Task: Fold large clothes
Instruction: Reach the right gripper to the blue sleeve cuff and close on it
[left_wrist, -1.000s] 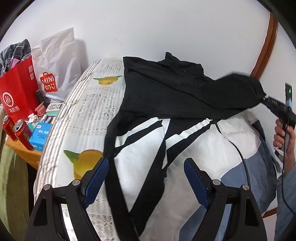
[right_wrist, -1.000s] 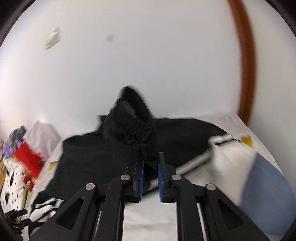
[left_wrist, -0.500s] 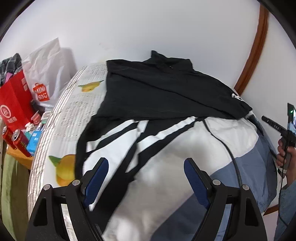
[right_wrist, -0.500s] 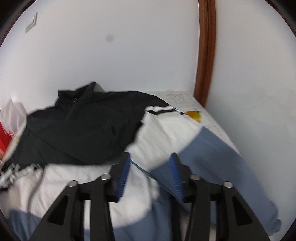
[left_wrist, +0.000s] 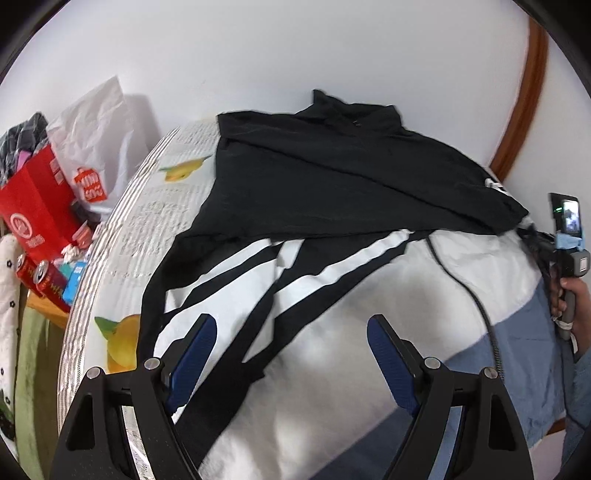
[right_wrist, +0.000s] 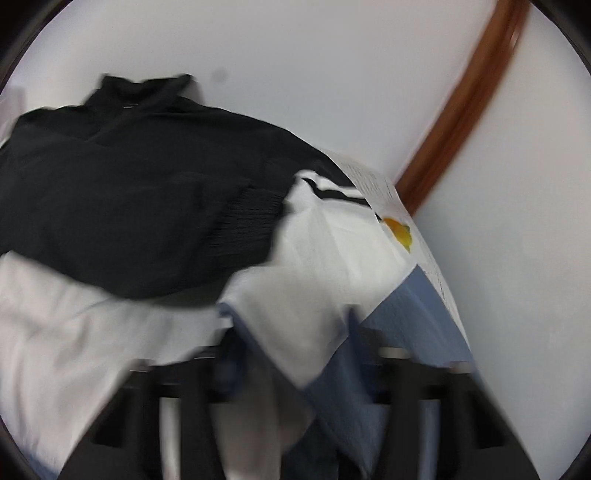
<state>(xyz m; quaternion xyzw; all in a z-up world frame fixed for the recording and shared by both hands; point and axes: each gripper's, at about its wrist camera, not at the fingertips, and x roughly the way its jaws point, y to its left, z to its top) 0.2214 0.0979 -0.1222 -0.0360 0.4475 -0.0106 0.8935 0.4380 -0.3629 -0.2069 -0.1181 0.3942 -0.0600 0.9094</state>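
Sleeve dropped from right tongs (right_wrist: 295, 373), now blurred, state unclear | jacket (left_wrist: 332, 221) collar toward wall | left tongs (left_wrist: 291, 354) spread

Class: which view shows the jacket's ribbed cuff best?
The right wrist view: the ribbed cuff sits near the centre, large, its knit visible despite blur. In the left wrist view only the sleeve end shows, small at the right, with no ribbing discernible.
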